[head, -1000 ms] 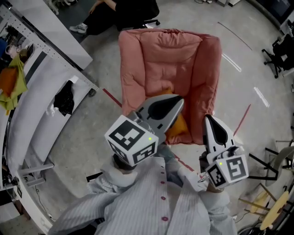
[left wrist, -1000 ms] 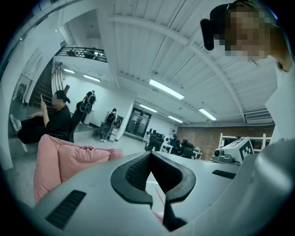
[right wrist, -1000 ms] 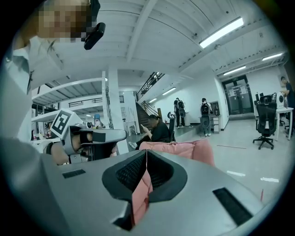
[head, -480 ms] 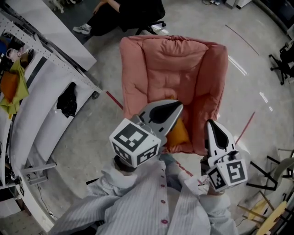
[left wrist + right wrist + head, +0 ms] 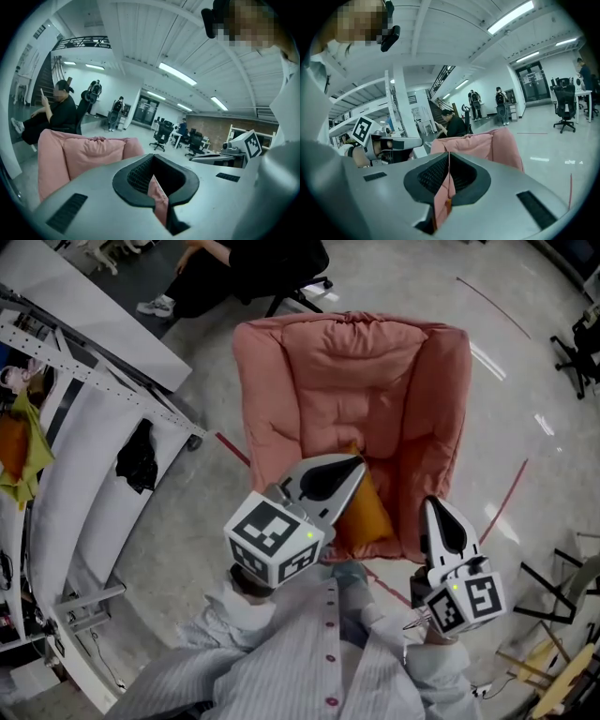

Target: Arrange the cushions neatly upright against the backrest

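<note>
I see the orange fabric cushion (image 5: 367, 514) lying at the front of the pink padded armchair (image 5: 356, 381) seat; the white metal rack (image 5: 98, 479) stands left of it.

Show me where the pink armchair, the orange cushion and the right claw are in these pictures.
pink armchair (image 5: 352, 395), head view, middle of its padding.
orange cushion (image 5: 367, 514), head view, its visible face.
right claw (image 5: 434, 507), head view, the tip where both jaws meet.
</note>
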`<state>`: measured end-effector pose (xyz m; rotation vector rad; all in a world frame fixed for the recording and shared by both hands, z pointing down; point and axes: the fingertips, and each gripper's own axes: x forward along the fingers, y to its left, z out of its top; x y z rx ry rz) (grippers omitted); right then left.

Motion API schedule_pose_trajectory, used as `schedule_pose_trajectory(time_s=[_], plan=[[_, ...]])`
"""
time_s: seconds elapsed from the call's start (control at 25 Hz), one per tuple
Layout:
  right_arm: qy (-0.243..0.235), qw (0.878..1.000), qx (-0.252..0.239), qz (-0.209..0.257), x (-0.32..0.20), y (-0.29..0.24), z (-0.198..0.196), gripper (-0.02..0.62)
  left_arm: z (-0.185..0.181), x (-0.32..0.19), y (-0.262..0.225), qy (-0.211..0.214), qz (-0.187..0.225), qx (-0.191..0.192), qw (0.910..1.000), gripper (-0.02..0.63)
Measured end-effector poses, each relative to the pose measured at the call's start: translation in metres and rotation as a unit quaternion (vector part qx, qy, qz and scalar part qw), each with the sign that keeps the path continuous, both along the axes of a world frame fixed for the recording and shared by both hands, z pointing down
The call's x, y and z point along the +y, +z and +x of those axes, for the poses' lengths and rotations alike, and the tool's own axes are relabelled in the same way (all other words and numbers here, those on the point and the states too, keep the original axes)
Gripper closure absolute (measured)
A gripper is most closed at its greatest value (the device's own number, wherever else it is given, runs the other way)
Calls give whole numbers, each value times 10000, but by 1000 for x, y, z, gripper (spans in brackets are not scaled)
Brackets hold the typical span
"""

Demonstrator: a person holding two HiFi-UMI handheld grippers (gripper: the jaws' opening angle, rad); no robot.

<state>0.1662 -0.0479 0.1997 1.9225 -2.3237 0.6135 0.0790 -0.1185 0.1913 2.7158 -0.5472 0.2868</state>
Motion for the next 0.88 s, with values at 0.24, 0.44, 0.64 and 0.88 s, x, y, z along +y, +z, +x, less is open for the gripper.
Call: schedule_pose_trajectory(time_s=[0.24,0.44,0.64,0.88], plan=[[248,9989,-119,-378,-9,50,6,580,2,-16,47,243,-134,-340,9990,595],[382,9960,-342,-736,-9,101,9,580,2,-29,94,262,-221,-724,9968,595],[458,9909,-602,-1112,4,151,15,580,11,-32,144,316,-455,-1021,9932,595],[644,9798,-735,-1747,25,226,15,578,11,-34,217,497,-742,-1426,9857,594]])
